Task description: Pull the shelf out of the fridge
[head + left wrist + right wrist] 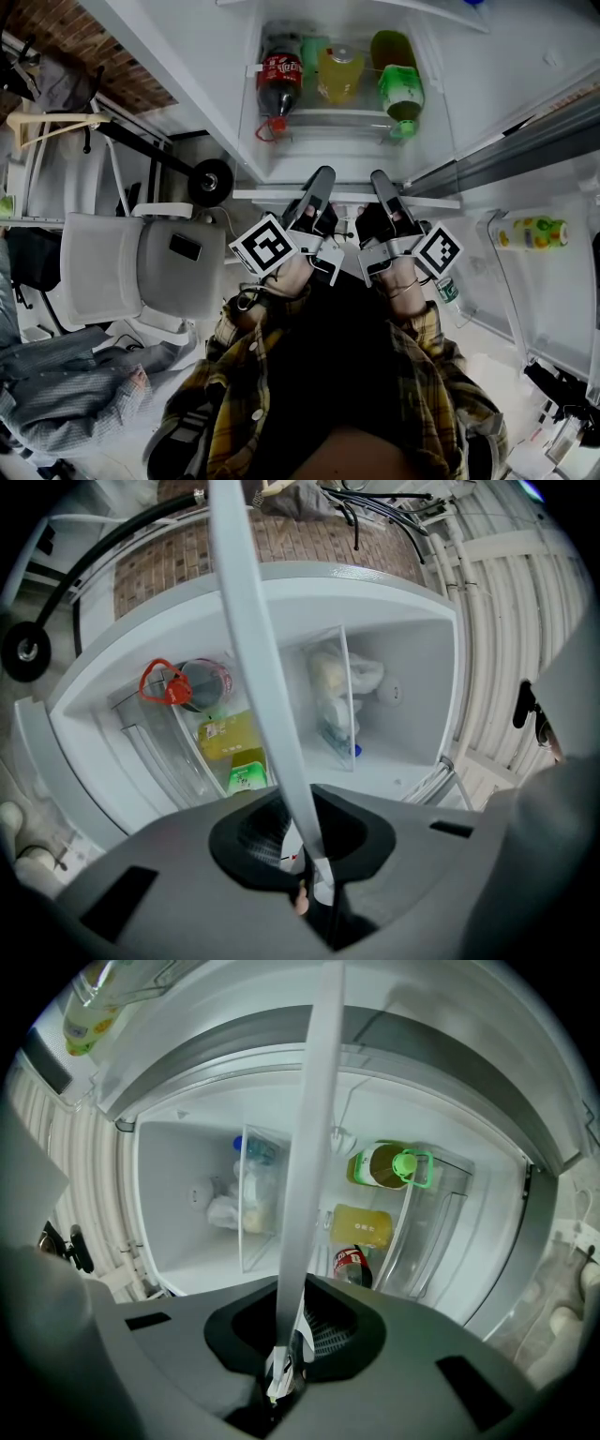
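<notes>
Both the left gripper point(322, 178) and the right gripper point(379, 180) are clamped side by side on the shelf's point(347, 197) near edge in the fridge point(202, 84); an even, level pull is advised against jamming.

The person wears a yellow-and-dark plaid long-sleeved shirt point(234, 375), seemingly open over a dark top point(328, 375).

Smooth white plastic shelf point(272, 195), clear glossy plastic bin point(448, 1211)
</notes>
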`<state>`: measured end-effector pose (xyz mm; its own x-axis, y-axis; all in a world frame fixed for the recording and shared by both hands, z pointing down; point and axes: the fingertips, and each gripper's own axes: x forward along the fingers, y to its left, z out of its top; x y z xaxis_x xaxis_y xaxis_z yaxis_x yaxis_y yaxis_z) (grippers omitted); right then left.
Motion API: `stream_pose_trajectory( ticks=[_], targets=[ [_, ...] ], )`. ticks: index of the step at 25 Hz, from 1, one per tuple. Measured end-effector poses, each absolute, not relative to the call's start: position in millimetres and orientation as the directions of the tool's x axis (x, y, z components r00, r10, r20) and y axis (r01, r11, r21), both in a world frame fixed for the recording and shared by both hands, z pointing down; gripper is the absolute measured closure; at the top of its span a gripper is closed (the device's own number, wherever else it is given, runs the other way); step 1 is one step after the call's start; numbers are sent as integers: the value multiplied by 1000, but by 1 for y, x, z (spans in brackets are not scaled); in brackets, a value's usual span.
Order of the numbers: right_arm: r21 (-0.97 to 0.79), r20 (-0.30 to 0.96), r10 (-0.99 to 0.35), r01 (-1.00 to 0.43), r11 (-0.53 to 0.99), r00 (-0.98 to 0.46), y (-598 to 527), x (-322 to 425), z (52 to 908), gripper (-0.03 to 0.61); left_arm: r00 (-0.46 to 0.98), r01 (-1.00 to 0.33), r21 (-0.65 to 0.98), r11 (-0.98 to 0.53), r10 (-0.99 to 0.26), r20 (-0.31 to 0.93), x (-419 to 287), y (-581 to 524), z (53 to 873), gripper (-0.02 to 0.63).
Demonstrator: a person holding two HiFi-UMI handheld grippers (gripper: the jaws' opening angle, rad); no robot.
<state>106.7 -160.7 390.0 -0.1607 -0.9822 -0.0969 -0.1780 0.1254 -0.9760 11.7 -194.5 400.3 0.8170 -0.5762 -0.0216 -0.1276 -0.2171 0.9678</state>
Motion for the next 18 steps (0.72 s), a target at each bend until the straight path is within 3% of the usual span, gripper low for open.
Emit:
stream_pose_trajectory(
  ticks=[18],
  targets=[
    [-978, -104, -981, -160, 130, -163, -157, 104, 387, 540, 811, -100, 973, -210, -584, -43, 11, -190, 394, 565]
  ],
)
